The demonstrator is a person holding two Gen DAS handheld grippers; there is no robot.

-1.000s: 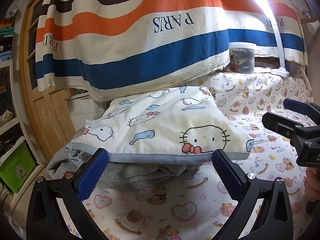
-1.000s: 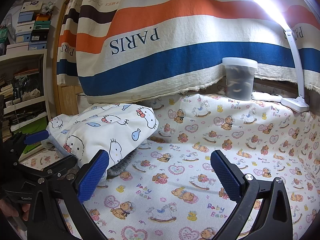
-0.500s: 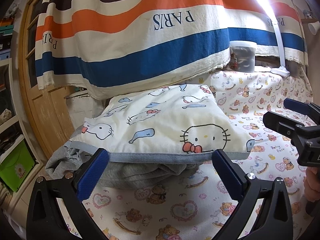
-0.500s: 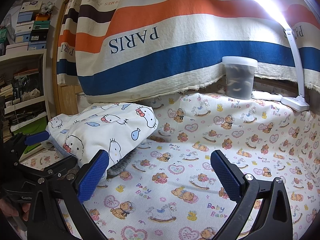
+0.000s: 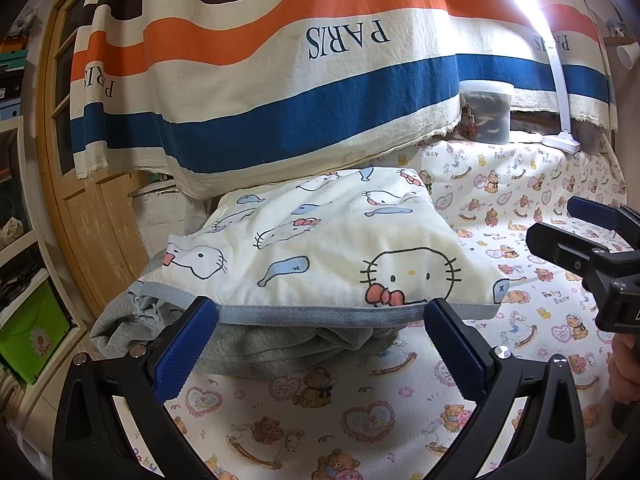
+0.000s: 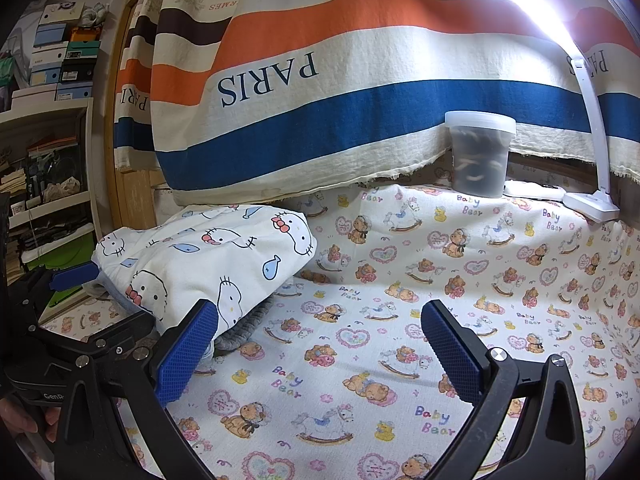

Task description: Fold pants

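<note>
The folded pants are cream with cartoon cats and fish and a grey waistband. They lie on top of a crumpled grey garment at the left of the bear-print cloth. My left gripper is open and empty, just in front of the waistband, not touching it. My right gripper is open and empty over the cloth, to the right of the pants. Each gripper shows in the other's view: the right gripper at the right edge, the left gripper at the lower left.
The bear-print cloth covers the work surface. A striped "PARIS" cloth hangs behind. A lidded plastic jar and a white desk lamp stand at the back right. Shelves and a wooden door are at left.
The left gripper has drifted slightly, so the pants sit a little higher in its view. The right gripper has not moved. Both stay open.
</note>
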